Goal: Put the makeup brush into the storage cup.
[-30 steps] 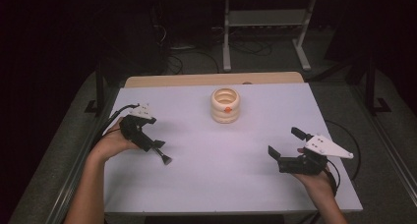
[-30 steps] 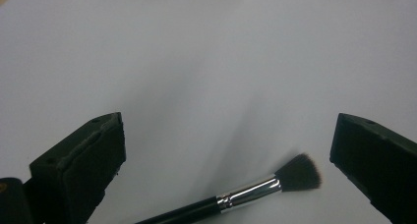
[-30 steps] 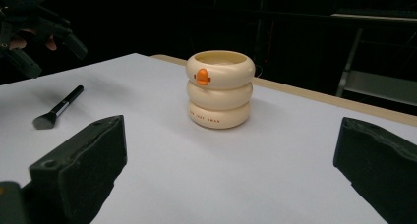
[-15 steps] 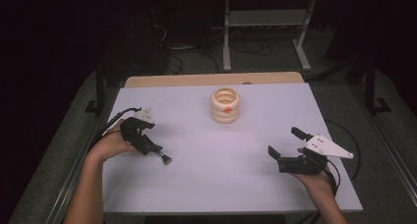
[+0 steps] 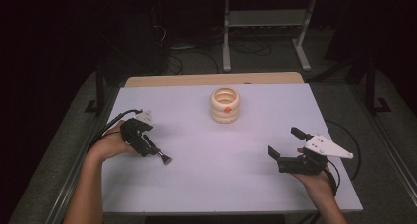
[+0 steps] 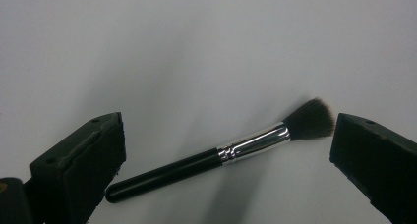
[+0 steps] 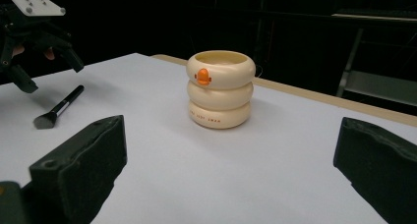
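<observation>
Clearly, the left gripper (image 5: 147, 144) has its 2 black jaws spread wide, one on either side of a small makeup brush with a black handle, a silver metal ferrule and dark bristles (image 6: 226, 153). In the left gripper view the brush lies flat on the pale lavender desk (image 6: 206, 52), angled across the gap, its rounded handle end close to the left jaw and its bristle tip just beside the right jaw; whether the bristles touch that jaw cannot be told. Neither jaw pinches the brush. In the high view the brush (image 5: 161, 154) lies at the left side of the desk (image 5: 216, 184), its bristles pointing toward the person's edge, with the left gripper directly over its handle and the person's left hand (image 5: 109, 145) behind the gripper.

Over at the right side of the desk, the right gripper (image 5: 285, 148) also has its 2 jaws spread wide, and they grip nothing. It is held low above the surface by the person's right hand (image 5: 318, 182), well apart from the brush.

Between the 2 grippers and farther back stands a cream-coloured ribbed round container shaped like 3 stacked rings, with a small orange mark near its top (image 5: 225, 105). It is upright and open at the top; its inside cannot be made out. The right gripper view looks straight at this container (image 7: 220, 89), with the brush (image 7: 58, 108) and the left gripper (image 7: 49, 71) off to its left.
</observation>
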Available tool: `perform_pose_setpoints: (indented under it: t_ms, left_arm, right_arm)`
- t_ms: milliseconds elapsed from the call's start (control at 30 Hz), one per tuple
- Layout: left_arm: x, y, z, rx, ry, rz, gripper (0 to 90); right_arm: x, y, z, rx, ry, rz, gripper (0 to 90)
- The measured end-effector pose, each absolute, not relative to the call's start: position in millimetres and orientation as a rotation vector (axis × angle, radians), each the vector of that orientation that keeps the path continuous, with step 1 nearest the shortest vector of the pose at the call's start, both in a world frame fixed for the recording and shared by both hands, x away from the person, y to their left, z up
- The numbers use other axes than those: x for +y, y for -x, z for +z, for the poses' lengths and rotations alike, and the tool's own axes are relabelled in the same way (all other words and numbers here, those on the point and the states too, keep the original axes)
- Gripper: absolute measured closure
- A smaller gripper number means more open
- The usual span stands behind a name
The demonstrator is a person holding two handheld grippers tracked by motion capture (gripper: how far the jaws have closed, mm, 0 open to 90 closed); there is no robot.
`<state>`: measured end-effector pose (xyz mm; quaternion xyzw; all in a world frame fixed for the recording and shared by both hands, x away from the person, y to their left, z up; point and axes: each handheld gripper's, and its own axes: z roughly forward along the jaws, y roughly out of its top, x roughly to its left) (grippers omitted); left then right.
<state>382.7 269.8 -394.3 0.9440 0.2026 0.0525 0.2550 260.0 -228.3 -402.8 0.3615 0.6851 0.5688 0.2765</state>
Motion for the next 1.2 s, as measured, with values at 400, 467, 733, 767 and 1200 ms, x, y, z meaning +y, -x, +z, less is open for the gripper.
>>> perform_pose_setpoints:
  t_ms: [400,467,733,767,1200]
  left_arm:
    - [269.2,-383.2,-401.4,0.515,-2.602,0.114,6.9]
    - [269.2,-383.8,-402.7,0.507,-2.612,0.113,7.2]
    - [268.3,-384.8,-409.1,0.495,-2.634,0.099,13.9]
    - [268.7,-385.4,-409.9,0.490,-2.641,0.101,14.1]
    - [267.1,-386.5,-420.1,0.487,-2.680,0.080,19.0]
  right_arm:
    - [-228.6,-260.4,-402.9,1.840,-0.975,1.532,0.0]
    - [-228.6,-260.3,-402.9,1.839,-0.976,1.532,0.0]
    - [-229.1,-260.0,-402.8,1.839,-0.978,1.532,0.0]
    - [-229.2,-260.0,-402.8,1.838,-0.978,1.532,0.0]
    - [-229.5,-260.2,-403.3,1.840,-0.975,1.529,0.0]
